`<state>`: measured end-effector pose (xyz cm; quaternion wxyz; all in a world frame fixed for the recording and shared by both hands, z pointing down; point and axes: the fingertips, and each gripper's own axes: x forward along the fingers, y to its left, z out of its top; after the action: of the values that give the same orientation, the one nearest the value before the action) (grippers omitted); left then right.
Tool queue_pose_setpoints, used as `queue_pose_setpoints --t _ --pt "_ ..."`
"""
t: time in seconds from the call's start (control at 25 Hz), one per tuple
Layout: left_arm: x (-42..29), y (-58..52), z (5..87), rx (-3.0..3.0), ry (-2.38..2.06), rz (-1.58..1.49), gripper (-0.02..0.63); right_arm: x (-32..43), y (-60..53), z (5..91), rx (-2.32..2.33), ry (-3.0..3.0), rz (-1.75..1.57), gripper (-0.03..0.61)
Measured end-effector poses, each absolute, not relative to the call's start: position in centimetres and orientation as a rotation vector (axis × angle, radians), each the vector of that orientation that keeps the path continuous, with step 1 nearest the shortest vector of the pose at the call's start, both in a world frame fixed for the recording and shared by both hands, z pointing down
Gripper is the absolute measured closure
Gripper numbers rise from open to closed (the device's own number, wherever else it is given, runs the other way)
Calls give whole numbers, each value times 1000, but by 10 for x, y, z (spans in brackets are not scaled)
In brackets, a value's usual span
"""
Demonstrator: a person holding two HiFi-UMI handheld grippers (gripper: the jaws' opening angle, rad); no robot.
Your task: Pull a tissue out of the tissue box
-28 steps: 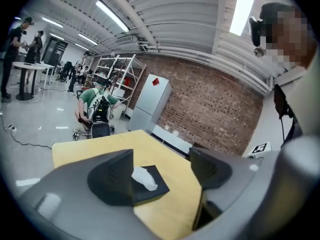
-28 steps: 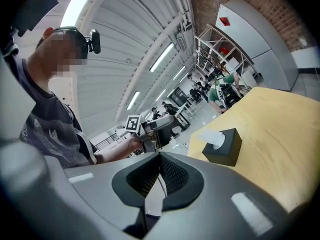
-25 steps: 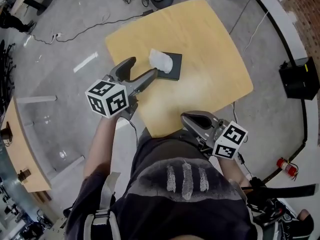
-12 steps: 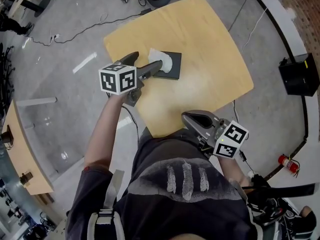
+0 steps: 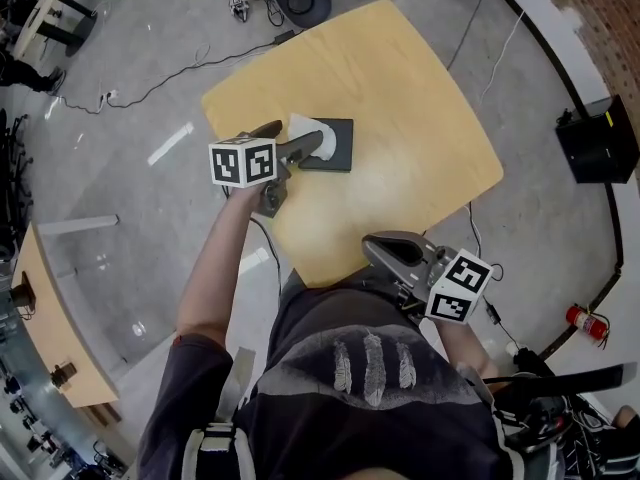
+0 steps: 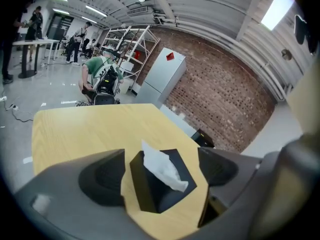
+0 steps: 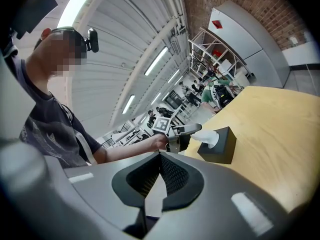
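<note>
Left gripper [image 5: 298, 133], jaws spread wide, frames the black tissue box [image 6: 150, 191] on the wooden table [image 5: 400, 98], white tissue [image 6: 162, 168] upright between them, unpinched; right gripper [image 5: 378, 246] pressed together, empty.

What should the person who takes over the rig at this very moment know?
Grip: left tongs open wide at the tissue, not closed on it; right tongs shut and empty, held back by the near edge of the table.
Things: the black box stands on the table, with the tissue sticking out of its top.
Done: the approach.
Left: close on the tissue and pull it out.
</note>
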<state>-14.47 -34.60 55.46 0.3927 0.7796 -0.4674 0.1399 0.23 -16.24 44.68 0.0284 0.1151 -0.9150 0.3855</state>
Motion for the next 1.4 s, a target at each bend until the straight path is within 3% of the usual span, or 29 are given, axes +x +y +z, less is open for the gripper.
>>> queue_pose_setpoints --t 0.4,0.84,1.16,1.4 --pt "-141 -342 563 1939 -1118 318 312 4 -163 448 367 -2824 1201 580" --pt "-145 -344 561 1952 -1151 312 424 7 -167 451 397 -2812 1214 580" --pt "-141 -339 558 1994 -1125 323 600 8 -167 455 413 -2789 1224 580" --pt "-143 -340 555 1997 -1121 311 607 6 -167 455 415 -2784 1219 580"
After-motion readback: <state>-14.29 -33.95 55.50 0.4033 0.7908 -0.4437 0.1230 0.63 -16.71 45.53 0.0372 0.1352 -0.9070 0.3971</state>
